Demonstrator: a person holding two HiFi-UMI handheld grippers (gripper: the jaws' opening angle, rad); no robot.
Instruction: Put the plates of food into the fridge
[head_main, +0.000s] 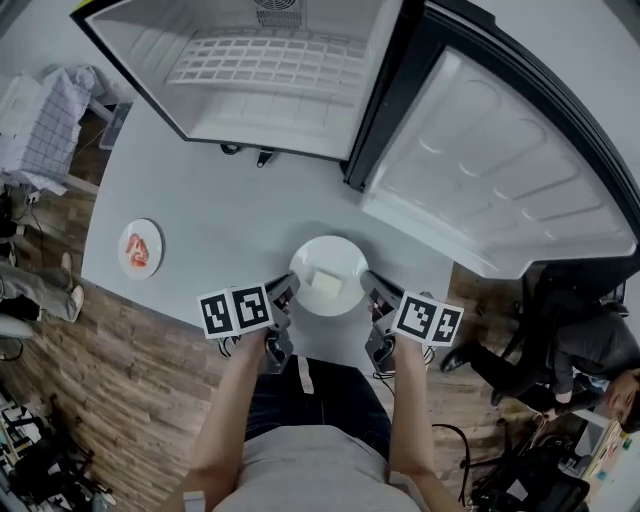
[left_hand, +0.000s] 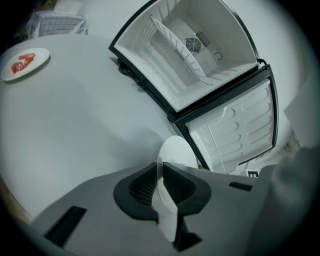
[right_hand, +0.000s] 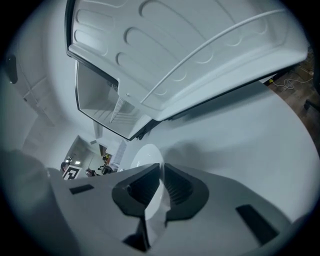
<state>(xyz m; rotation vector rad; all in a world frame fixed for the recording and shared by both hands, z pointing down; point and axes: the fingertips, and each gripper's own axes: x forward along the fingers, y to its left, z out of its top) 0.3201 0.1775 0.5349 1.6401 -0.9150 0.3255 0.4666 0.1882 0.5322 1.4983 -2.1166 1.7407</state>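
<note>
1. The left gripper (left_hand: 159, 167) has its jaws pinched on the left rim of a white plate (head_main: 335, 250). The right gripper (right_hand: 161, 167) pinches the opposite rim in the same way, with the thin edge caught between the ribbed pads.
2. The plate hangs between the two grippers just in front of the person, over the near edge of the grey desk (head_main: 200, 190). It carries a pale yellowish block of food (head_main: 325, 282). Judging by the shadow beside it, it looks clear of the surface.
3. The step in hand appears to be carrying this plate forward. Only the rim is gripped, so both hands should travel together at the same height and spacing. A twist could lever the edge out of one pair of jaws, and a tilt could slide the block.
4. Well apart on the left of the desk sits a second plate (head_main: 141, 226) with red food (head_main: 137, 252), not yet dealt with.
5. Farthest off, the small fridge (head_main: 150, 40) stands open, with a wire shelf (head_main: 260, 60) inside and its door (head_main: 490, 170) swung out to the right. The plate should go straight into the opening, clear of the door's edge on the right gripper's side. It should be set flat before either grip is loosened.
</note>
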